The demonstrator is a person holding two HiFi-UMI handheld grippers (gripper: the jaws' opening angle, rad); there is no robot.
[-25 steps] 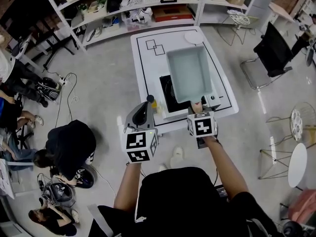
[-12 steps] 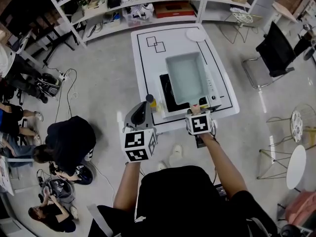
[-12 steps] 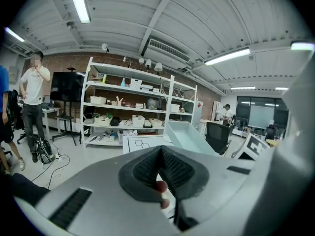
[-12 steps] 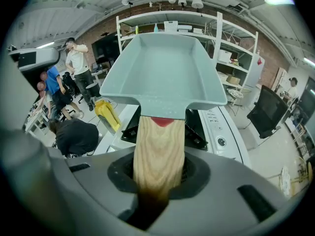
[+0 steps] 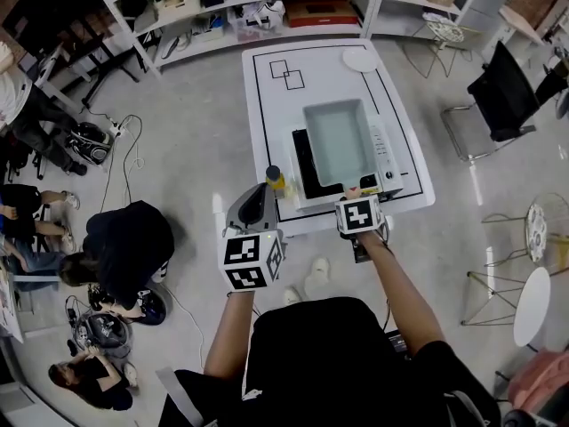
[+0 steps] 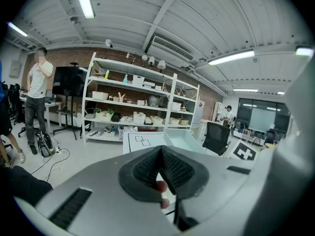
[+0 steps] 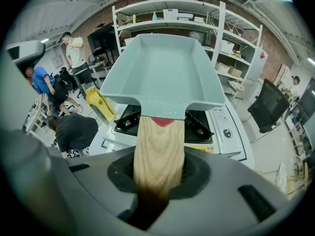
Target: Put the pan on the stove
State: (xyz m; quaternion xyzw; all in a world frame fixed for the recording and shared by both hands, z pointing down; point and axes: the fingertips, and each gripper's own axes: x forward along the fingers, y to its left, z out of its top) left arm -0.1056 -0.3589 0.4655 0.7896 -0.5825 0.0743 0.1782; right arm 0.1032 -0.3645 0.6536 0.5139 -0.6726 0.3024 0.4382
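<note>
1. Where the head view looks down, the right gripper (image 5: 355, 193) holds the pan (image 5: 339, 140) forward of its fingers, over the stove (image 5: 303, 169).
2. Left gripper view: left gripper (image 6: 160, 167) fingers closed together, empty.
3. Right gripper view: fingers clamped on the pan's wooden handle (image 7: 158, 151).

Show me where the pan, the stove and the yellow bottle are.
pan (image 7: 160, 70): right gripper view, middle of its basin floor.
stove (image 5: 303, 165): head view, black cooktop left of the pan.
yellow bottle (image 5: 277, 183): head view, its yellow body.

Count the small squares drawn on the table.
2: one square near the table's far left corner, a second square overlapping its near right corner. The pan may hide others.
</note>
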